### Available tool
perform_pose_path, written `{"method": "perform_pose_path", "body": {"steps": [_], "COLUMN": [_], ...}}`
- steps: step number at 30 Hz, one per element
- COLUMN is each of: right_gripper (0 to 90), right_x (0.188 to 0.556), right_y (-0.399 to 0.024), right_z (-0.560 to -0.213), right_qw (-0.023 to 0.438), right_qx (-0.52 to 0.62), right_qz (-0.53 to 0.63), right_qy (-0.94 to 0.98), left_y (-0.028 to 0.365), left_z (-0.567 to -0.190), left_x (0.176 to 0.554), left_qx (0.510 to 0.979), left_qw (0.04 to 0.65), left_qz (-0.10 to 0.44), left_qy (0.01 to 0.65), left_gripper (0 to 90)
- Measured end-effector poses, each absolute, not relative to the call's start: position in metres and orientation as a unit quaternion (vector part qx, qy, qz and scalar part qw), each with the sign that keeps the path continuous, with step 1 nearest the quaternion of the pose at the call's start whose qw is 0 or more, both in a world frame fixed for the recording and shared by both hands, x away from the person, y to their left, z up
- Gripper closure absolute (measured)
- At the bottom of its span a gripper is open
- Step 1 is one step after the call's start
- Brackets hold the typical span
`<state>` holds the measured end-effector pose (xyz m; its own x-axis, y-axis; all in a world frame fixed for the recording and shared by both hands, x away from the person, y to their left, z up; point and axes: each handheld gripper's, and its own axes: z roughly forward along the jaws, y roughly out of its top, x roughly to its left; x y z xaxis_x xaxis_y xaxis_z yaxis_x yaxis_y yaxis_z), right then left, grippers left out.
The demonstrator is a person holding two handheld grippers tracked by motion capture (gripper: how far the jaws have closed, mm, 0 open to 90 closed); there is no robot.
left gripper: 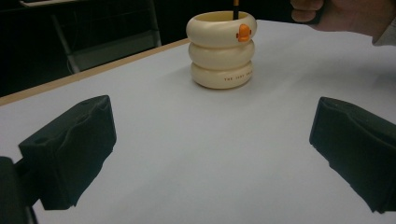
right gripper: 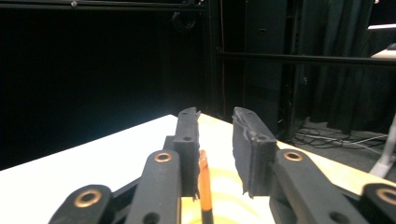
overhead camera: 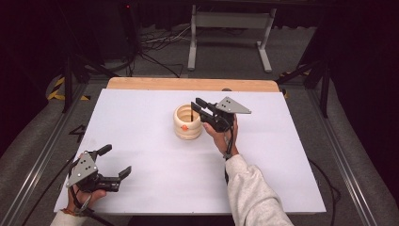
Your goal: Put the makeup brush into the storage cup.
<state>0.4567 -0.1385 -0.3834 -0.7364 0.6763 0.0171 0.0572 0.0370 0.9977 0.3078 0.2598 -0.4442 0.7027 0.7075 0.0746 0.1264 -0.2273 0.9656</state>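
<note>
Right gripper view: right claw (right gripper: 215, 154) released around pencil (right gripper: 204, 186) in cup (overhead camera: 187, 122); light, stiff, slippery; pinch its shaft. Left claw (overhead camera: 115, 162) released.

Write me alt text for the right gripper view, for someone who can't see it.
An orange pencil stands upright in a cream holder, between the parted black jaws of the right hand-held gripper; it sits close against one jaw, with a clear gap to the other. Beyond them the white table ends at a wooden edge before a dark room.
</note>
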Motion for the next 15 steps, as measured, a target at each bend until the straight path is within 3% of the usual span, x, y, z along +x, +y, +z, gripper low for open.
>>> {"method": "perform_pose_path", "body": {"steps": [15], "right_gripper": [47.3], "right_x": [0.448], "right_y": [-0.155], "right_z": [-0.363], "right_qw": [0.279], "right_qx": [0.263], "right_qz": [0.628], "right_qy": [0.677], "left_y": [0.259], "left_z": [-0.444], "left_x": [0.308], "left_qx": [0.739], "left_qw": [0.553], "left_qz": [0.263], "left_qy": [0.282], "left_gripper": [1.4]}}
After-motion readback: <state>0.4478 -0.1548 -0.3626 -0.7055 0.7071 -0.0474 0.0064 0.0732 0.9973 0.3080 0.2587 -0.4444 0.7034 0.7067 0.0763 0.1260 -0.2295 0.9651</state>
